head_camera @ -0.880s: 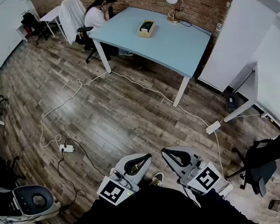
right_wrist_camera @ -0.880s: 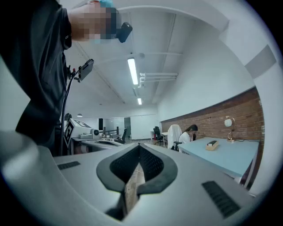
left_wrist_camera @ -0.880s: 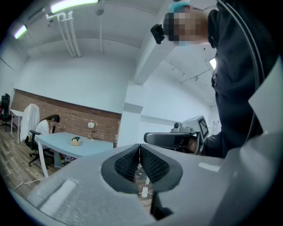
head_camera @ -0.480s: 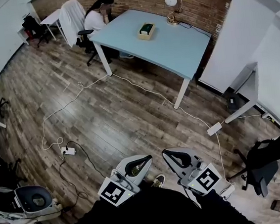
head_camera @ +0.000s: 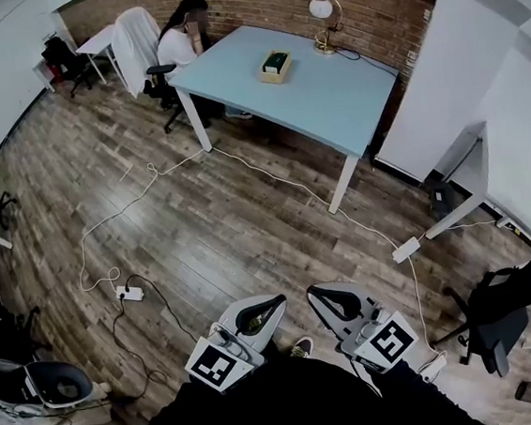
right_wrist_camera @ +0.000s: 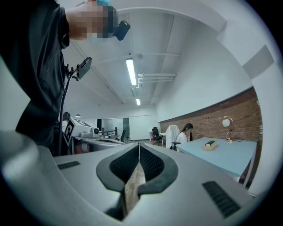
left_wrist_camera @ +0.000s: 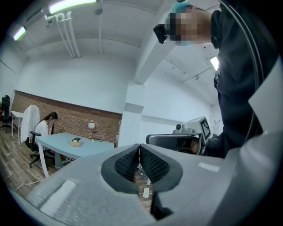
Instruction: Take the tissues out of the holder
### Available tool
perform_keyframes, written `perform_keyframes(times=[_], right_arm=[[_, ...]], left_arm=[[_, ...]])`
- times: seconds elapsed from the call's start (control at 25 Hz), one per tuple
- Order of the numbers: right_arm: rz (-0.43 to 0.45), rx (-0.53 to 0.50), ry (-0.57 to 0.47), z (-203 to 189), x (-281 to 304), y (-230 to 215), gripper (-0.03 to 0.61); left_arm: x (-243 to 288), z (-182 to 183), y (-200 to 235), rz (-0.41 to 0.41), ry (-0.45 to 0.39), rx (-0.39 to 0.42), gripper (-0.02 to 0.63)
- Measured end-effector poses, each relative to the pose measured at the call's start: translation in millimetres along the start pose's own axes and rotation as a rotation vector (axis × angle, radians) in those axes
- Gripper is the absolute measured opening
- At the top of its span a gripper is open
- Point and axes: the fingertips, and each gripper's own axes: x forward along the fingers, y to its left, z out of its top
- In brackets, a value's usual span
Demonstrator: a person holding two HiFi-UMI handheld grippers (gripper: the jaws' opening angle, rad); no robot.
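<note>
Toward the far edge of the light-blue desk (head_camera: 329,96), the wooden tissue holder (head_camera: 276,67) is set between the end where a person (head_camera: 181,41) is seated and the corner taken by a lamp (head_camera: 323,17). A dark green pack of tissues (head_camera: 277,60) is seen inside it. Holder and lamp are kept apart, with bare desktop between them. A chair (head_camera: 136,32) draped in white cloth is placed just beside the seated person.

Both tools are held low at the bottom edge of the head view, close to the wearer's dark clothing, over the wooden floor (head_camera: 229,220) and well apart from the desk. The left gripper (head_camera: 277,301) and the right gripper (head_camera: 315,292) are carried side by side, their tips turned toward each other and not touching.

The left gripper's jaws are pressed together, as is shown in the left gripper view, and nothing is caught between the ribbed pads (left_wrist_camera: 150,162). The same holds for the right gripper, whose pads (right_wrist_camera: 152,163) are met along a thin seam with nothing pinched.

Across the floor a white cable (head_camera: 270,164) is trailed from under the desk, and a power strip (head_camera: 129,293) is laid toward the left. In each gripper view the desk is seen in the distance, with the holder on it as a small box.
</note>
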Motion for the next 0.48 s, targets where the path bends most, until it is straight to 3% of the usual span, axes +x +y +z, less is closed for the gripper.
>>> perform_keyframes(times=[0.48], right_arm=[[-0.015,0.001,-0.007,8.9,73.5,-45.9,0.005]], left_arm=[[20.8,12.5,81.6,-0.076,-0.014,-0.012,0.008]])
